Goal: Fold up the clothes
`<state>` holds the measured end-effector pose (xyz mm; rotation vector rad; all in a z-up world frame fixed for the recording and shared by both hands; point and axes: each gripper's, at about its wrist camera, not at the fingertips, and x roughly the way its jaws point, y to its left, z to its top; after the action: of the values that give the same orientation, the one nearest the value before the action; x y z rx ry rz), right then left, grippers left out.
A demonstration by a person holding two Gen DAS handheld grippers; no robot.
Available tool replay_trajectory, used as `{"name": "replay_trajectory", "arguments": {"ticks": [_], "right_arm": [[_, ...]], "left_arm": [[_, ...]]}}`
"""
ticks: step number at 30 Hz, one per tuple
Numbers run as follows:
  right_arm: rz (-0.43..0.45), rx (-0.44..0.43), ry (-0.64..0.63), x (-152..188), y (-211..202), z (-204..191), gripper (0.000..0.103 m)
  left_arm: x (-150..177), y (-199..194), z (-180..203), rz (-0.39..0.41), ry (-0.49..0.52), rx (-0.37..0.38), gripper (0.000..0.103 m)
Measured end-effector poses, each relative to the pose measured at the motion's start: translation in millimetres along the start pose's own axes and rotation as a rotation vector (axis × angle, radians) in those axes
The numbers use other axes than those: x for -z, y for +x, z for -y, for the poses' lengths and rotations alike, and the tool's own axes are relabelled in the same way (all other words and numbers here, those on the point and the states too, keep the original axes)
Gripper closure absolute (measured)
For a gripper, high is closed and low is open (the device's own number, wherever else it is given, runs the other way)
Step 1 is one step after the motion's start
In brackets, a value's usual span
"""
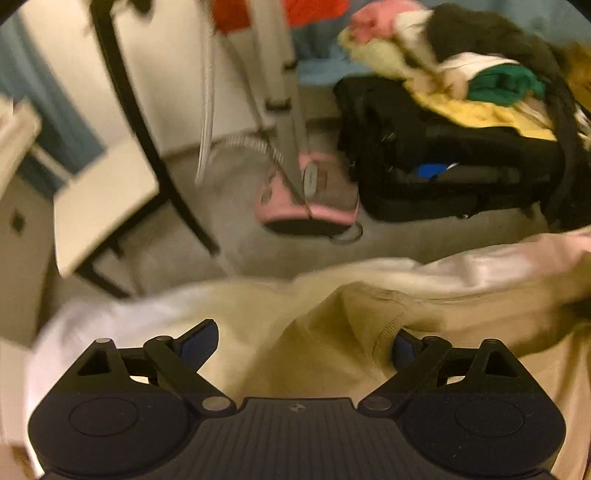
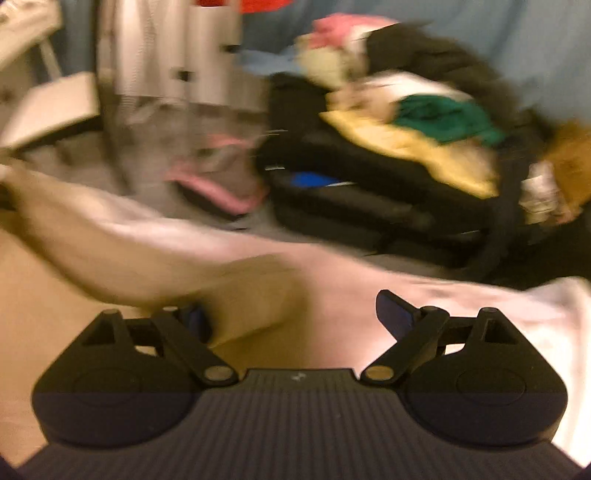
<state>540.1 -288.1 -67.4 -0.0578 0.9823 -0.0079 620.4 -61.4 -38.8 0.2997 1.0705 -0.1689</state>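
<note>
We see a tan garment (image 1: 461,325) lying on a white sheet (image 1: 122,317), which turns pinkish in the right wrist view. Both grippers, left gripper (image 1: 301,341) and right gripper (image 2: 295,317), are black with blue pads (image 1: 201,341). Beyond sits a black suitcase (image 1: 424,173) heaped with yellow (image 1: 476,110), green (image 1: 502,83), pink (image 1: 373,20) and dark clothes, a pink-and-grey appliance (image 1: 314,195) on grey floor (image 1: 240,243), and a blue wall (image 2: 517,44)

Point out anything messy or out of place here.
An unsorted heap of clothes spills over the open black suitcase on the floor. The beige garment in front of the open left gripper lies bunched, not flat. Both views are blurred.
</note>
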Motion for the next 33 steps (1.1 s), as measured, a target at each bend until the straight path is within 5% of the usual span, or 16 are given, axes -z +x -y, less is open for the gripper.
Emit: {"name": "replay_trajectory", "arguments": {"ticks": [3, 8, 13, 18, 22, 25, 28, 33], "right_arm": [[0.108, -0.090, 0.085, 0, -38, -9, 0.012], [0.312, -0.048, 0.170, 40, -119, -30, 0.012], [0.462, -0.071, 0.270, 115, -200, -38, 0.012], [0.531, -0.074, 0.293, 207, -273, -60, 0.012], [0.569, -0.079, 0.272, 274, -318, -78, 0.012], [0.605, -0.115, 0.309, 316, -341, -82, 0.012], [0.612, -0.155, 0.364, 342, -344, -80, 0.012], [0.578, -0.199, 0.423, 358, -320, -72, 0.012]], "left_arm": [[8, -41, 5, 0.114, -0.015, 0.053, 0.000], [58, -109, 12, 0.306, -0.102, 0.109, 0.000], [163, -190, 23, 0.444, -0.238, 0.201, 0.000], [295, -250, 27, 0.525, -0.251, 0.215, 0.001], [385, -270, 16, 0.502, -0.327, 0.285, 0.003], [418, -275, -3, 0.428, -0.450, 0.334, 0.011], [429, -268, -33, 0.385, -0.628, 0.465, 0.011], [438, -237, -74, 0.351, -0.848, 0.558, 0.021]]}}
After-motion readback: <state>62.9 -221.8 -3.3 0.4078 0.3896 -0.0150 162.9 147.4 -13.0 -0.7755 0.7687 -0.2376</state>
